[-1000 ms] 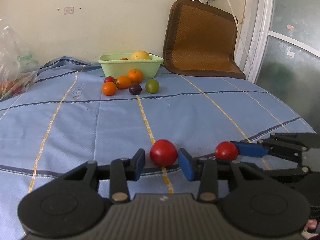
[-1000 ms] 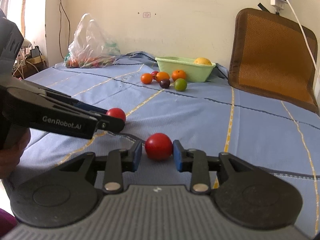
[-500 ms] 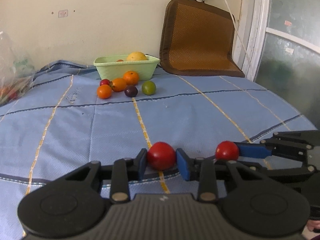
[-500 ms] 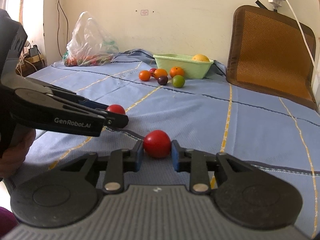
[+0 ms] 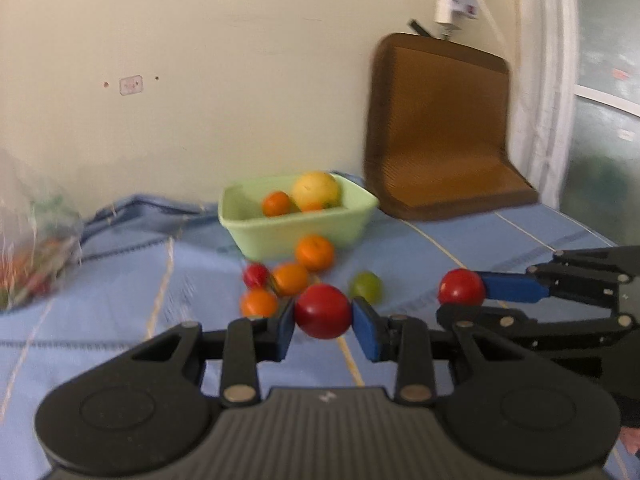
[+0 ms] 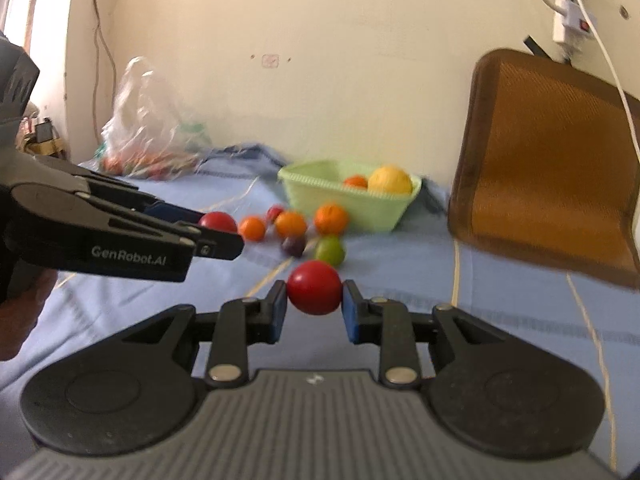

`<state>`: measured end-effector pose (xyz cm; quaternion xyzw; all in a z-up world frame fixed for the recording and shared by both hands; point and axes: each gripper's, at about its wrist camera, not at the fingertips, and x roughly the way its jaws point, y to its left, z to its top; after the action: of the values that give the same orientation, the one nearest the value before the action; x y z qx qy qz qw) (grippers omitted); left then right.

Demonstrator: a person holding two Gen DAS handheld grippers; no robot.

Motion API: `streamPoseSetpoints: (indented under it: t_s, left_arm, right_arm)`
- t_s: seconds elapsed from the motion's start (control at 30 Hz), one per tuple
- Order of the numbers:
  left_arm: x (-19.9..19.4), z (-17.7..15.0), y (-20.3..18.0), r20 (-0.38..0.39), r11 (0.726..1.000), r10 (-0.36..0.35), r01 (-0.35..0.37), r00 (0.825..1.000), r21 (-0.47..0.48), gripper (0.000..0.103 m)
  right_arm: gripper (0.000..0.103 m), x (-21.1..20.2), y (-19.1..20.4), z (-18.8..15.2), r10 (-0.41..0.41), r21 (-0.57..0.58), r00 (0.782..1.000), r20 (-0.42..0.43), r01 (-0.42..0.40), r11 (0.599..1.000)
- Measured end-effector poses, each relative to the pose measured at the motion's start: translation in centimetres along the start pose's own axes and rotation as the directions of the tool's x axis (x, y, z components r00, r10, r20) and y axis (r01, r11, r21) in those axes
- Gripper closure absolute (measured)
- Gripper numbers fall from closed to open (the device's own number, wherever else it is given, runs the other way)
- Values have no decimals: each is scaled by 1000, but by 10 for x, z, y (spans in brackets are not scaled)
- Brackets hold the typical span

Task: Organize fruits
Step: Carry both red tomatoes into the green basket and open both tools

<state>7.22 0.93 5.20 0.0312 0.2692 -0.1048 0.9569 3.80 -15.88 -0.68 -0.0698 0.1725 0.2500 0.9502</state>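
Now both grippers are off the sheet (image 5: 100, 320) and closer to the bin (image 5: 296, 220) than 0.5 s ago. Left gripper (image 5: 323, 322) pinches 1 tomato (image 5: 323, 311), right gripper (image 6: 314, 305) pinches another (image 6: 314, 287). Looks like carry-to-bin. Loose fruit (image 5: 292, 278) sits just before the bin's front wall; room above the rim looks open, so come in high.

**Setting: private home, bedroom or living room**

I see a domestic room: blue cloth (image 5: 440, 248) over a soft surface, a brown seat cushion (image 6: 548, 168) against the painted wall at 2 o'clock, a wall-hung power strip (image 6: 570, 20), and a plastic bag (image 6: 148, 128) at 10 o'clock.
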Motion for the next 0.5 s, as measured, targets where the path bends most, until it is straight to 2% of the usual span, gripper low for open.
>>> streamPoseSetpoints:
  t_s: [0.27,0.5]
  left_arm:
    - [61,51,26,16,998,70,-70,997,-6,72]
    - [114,76,42,3,996,79,-79,997,-35,72]
  right_arm:
    - [71,62,-34,45,6,60,1000,25,-7,998]
    - [71,115,-62,64,3,105,1000,8,-4,994]
